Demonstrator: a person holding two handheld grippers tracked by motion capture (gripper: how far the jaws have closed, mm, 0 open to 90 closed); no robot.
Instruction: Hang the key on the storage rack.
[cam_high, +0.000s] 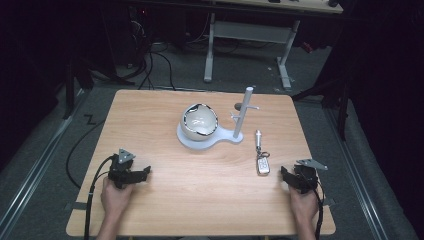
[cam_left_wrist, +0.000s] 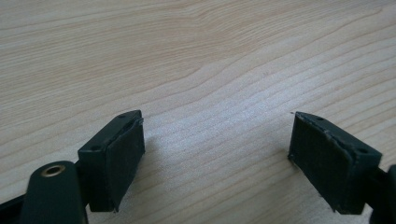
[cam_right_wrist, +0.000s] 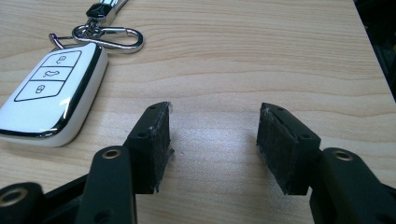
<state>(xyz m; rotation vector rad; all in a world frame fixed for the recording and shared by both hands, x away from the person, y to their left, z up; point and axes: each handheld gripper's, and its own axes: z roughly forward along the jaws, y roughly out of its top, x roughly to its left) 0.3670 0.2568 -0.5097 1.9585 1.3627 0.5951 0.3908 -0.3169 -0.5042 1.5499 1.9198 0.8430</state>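
white car key fob (cam_right_wrist: 49, 91) w/ chrome rim, 3 buttons, silver clip; right gripper (cam_right_wrist: 212, 140) just beside, jaws apart, empty

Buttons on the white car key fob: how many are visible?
3. On the white, chrome-edged car key fob, they sit in a row down its face: top, middle, bottom. Its underside is hidden.

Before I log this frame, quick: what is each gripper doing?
Left gripper: open, nothing between its jaws.
Right gripper: open, holding nothing; the key fob lies beside it.
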